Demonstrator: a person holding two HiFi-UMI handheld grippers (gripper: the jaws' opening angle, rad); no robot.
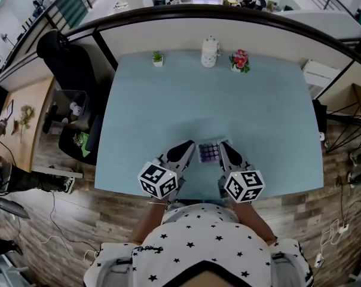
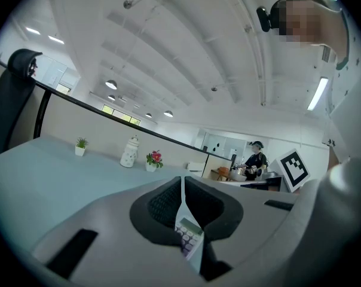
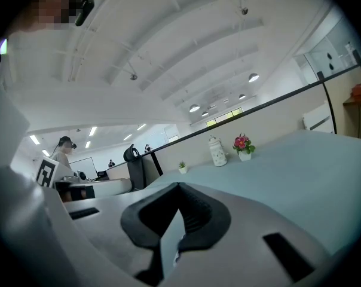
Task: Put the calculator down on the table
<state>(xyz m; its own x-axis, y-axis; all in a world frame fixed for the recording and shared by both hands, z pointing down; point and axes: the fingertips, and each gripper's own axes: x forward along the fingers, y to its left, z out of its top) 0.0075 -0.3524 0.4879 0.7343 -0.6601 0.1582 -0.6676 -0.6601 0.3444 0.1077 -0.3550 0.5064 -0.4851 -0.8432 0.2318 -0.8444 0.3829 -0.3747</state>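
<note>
While the calculator (image 1: pixel 209 152) hangs between the two tools, nothing is down yet: the set-down step hasn't started. It's pinched from both sides. The left gripper (image 1: pixel 191 147) is clamped on its left edge; that gripper's own view shows the keys and display wedged between the closed pads. The right gripper (image 1: pixel 223 148) is clamped on the opposite edge, and a thin grey slab runs through its closed jaws. The keys face up. It looks lifted just clear of the table (image 1: pixel 168 100), over the near edge, though I can't tell the gap.

How to do it clean, my read:
- Lower both tools together and level. If one side leads, the calculator twists in the pads.
- Both point slightly nose-down, so the far edge probably lands first. Flatten out before contact.
- Move a bit forward of the tips; it's close to the table's near edge.
- Open only once it sits flat, both sides at once, then back straight out.

Ahead of the tips the surface is bare. The small plant (image 1: pixel 158 58), white jar (image 1: pixel 210 52) and flower pot (image 1: pixel 239 61) line the far edge, well apart. Office chair (image 1: pixel 67 58) is off to the left gripper's outer side.
</note>
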